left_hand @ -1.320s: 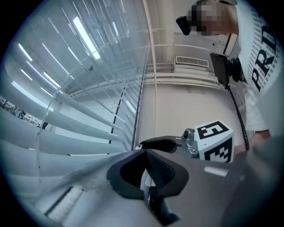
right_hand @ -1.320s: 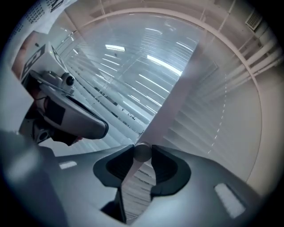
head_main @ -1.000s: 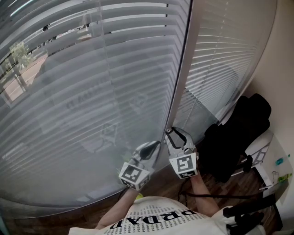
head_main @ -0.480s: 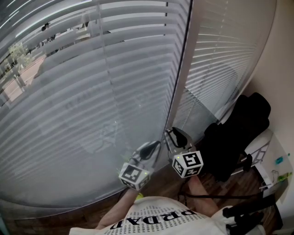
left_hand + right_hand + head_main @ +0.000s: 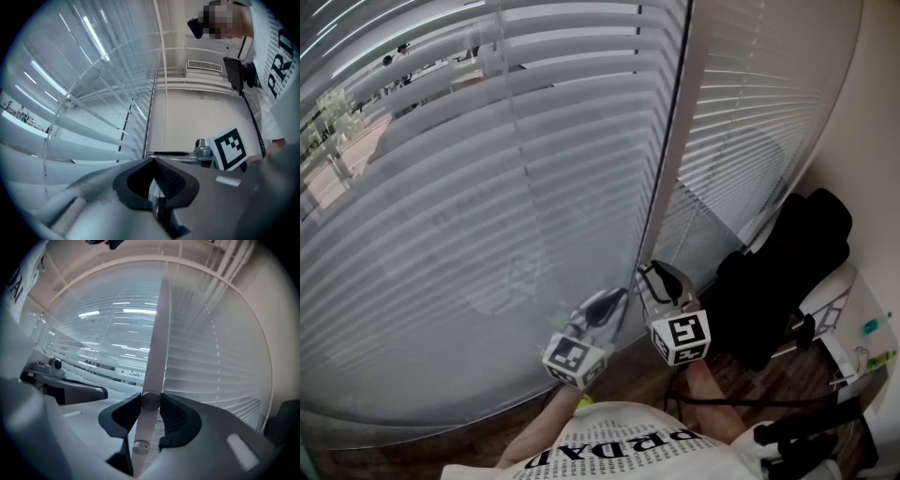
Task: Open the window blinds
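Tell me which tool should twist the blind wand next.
Right. The right tool grips the wand between its pads, so it can likely twist straight away; the left tool is shut and off the wand.

Dark wood floor (image 5: pixel 769 375), beige wall (image 5: pixel 874 131) at right, black chair or bag (image 5: pixel 787 272) in corner. Daylight through window (image 5: pixel 356 178); tree (image 5: pixel 337 108) outside.

white shirt (image 5: pixel 619 448) printed with rows of black block letters. against the shirt sit a black box (image 5: pixel 236 75) and a thin black cable (image 5: pixel 253 123). beyond the shirt, the left gripper (image 5: pixel 617 298) and right gripper (image 5: pixel 652 272) are smooth grey shells with black ribbed pads (image 5: pixel 180 416). each bears a white cube (image 5: pixel 680 337) with black square markers.
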Demonstrator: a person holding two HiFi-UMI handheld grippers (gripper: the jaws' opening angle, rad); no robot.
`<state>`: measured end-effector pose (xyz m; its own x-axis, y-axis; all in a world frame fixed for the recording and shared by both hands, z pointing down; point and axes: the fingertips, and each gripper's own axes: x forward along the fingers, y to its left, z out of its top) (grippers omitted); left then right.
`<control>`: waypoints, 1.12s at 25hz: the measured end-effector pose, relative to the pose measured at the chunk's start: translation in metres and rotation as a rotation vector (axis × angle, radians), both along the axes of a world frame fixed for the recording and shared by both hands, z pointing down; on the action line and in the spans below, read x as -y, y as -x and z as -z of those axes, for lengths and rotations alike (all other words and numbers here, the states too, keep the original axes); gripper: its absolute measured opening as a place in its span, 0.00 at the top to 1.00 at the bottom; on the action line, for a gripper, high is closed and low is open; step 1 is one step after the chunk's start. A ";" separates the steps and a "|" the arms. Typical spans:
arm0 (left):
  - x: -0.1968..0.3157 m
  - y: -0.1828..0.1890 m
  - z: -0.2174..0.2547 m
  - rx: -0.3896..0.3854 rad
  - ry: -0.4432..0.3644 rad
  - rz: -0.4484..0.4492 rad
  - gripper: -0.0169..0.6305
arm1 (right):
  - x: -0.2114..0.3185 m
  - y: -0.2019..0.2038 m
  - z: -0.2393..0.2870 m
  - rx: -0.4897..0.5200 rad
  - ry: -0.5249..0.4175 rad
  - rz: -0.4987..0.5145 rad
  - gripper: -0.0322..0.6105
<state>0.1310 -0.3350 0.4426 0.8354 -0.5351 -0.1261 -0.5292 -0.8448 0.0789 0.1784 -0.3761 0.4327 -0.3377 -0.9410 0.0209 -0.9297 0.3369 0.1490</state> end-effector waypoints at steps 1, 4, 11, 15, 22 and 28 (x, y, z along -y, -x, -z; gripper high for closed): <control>0.000 0.000 0.001 0.001 -0.002 0.000 0.98 | -0.001 0.001 0.002 -0.051 -0.014 0.001 0.74; 0.001 0.001 0.002 0.003 -0.009 0.002 0.98 | -0.005 0.006 0.012 -0.204 -0.063 0.007 0.72; -0.002 0.000 0.002 0.003 -0.008 0.000 0.98 | -0.004 0.012 0.005 -0.444 -0.082 0.019 0.71; -0.002 0.001 0.001 0.004 -0.007 0.001 0.98 | -0.001 0.010 0.001 -0.451 -0.071 0.014 0.71; -0.002 0.002 0.000 0.009 -0.004 -0.003 0.98 | 0.000 0.010 -0.001 -0.413 -0.069 0.016 0.74; -0.004 0.002 0.000 0.012 -0.003 -0.004 0.98 | 0.000 0.007 0.001 -0.257 -0.032 0.005 0.74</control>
